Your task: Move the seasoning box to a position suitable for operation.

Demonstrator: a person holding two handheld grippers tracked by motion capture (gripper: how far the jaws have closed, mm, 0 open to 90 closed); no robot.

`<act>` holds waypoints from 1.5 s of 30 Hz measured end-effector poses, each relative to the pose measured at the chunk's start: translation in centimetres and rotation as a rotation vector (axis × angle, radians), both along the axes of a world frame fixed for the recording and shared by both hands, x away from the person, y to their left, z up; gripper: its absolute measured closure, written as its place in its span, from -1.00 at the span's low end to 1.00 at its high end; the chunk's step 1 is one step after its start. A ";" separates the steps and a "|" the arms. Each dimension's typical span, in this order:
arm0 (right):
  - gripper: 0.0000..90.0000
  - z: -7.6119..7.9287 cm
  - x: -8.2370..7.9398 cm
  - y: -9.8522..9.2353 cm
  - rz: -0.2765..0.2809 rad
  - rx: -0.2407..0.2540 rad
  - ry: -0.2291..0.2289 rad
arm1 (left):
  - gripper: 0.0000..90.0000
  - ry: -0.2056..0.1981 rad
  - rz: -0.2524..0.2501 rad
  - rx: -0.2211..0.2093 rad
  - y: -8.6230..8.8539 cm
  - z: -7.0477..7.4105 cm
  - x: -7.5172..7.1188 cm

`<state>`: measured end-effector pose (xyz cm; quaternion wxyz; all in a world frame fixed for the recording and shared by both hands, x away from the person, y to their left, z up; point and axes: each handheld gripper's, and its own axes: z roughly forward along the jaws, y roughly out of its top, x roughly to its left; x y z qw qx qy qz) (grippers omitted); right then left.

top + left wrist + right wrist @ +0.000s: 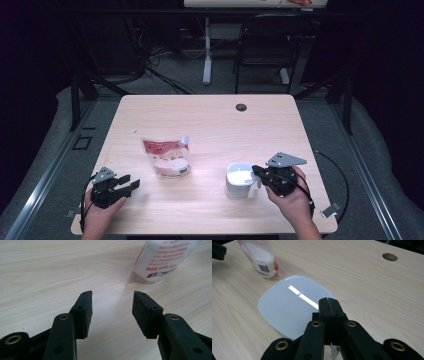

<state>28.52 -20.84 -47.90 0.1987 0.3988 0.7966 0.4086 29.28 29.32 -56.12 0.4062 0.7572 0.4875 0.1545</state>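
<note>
White container (240, 181) with its flat lid sits on the near right part of the table (210, 120), and your right gripper (258, 172) is right up against its right side. In the right gripper view the two black jaws are pressed flat together at the container's near rim (294, 302), and a thin white tab seems to hang below them, though you cannot tell for sure whether anything is pinched between the pads. Your right hand (292, 192) holds that gripper from the near right corner.

Left of the container, a little farther back, stands a clear pouch (167, 156) with a red and white label and a small spout on top, apart from the container.

Your left gripper (131, 182) rests near the near left edge, its jaws spread wide over bare wood with nothing between the pads (86, 312), pointing towards the pouch (165, 257). Your left hand (100, 205) grips it from below.
</note>
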 end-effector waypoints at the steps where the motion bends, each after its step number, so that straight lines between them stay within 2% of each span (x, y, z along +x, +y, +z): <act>1: 1.00 0.0 0.0 0.0 0.001 0.002 0.001 | 0.13 -0.004 -0.007 0.000 -0.1 0.0 0.0; 6: 1.00 -0.1 -0.1 -0.1 0.002 0.005 -0.002 | 0.14 0.002 -0.022 0.016 -0.3 0.0 0.0; 12: 1.00 -0.2 -0.2 -0.2 0.001 0.015 -0.009 | 0.29 0.001 -0.045 -0.009 -0.8 0.4 -0.4; 27: 1.00 -0.5 -0.2 -0.4 -0.001 0.045 -0.014 | 0.59 -0.029 -0.118 0.012 -2.6 1.6 -1.7; 29: 1.00 -0.5 -0.2 -0.5 -0.001 0.047 -0.012 | 0.65 -0.031 -0.131 0.008 -2.9 1.8 -1.8; 35: 1.00 -0.5 -0.2 -0.7 0.003 0.062 -0.005 | 0.82 -0.031 -0.185 0.034 -4.1 2.0 -1.8; 36: 1.00 -0.6 -0.2 -0.7 0.003 0.063 -0.005 | 0.87 -0.031 -0.200 0.031 -4.5 2.1 -1.8; 45: 1.00 -0.6 -0.2 -0.9 0.003 0.077 -0.003 | 0.97 -0.024 -0.259 0.010 -6.4 2.1 -1.7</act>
